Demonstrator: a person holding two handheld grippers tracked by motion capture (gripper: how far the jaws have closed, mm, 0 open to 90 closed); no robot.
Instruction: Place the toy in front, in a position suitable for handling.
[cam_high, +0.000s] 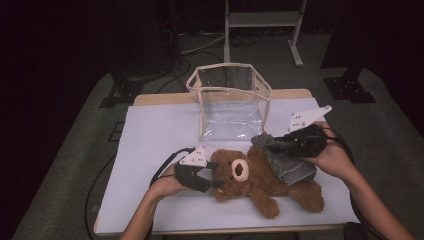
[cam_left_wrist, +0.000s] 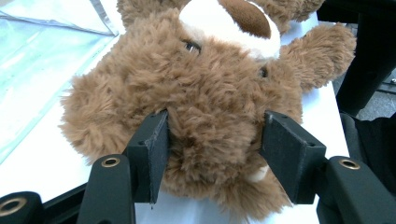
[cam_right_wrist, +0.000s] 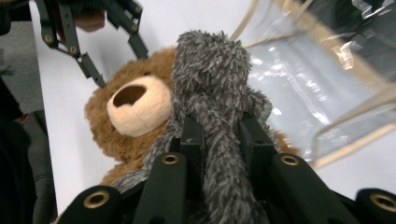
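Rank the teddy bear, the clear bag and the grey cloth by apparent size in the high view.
1. Teddy bear and clear bag: they look alike in extent, and the bag stands farther back, so no ranking between them.
2. Grey cloth: clearly smallest, partly covered by the right gripper.

Brown plush bear (cam_high: 260, 180) on its back before the clear bag (cam_high: 231, 102), grey fuzzy cloth (cam_high: 287, 162) lifted off its belly

L tongs (cam_high: 212, 172) part-open, R tongs (cam_high: 272, 142) clamped shut.

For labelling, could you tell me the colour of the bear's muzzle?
The muzzle is cream, clearest in the right gripper view.
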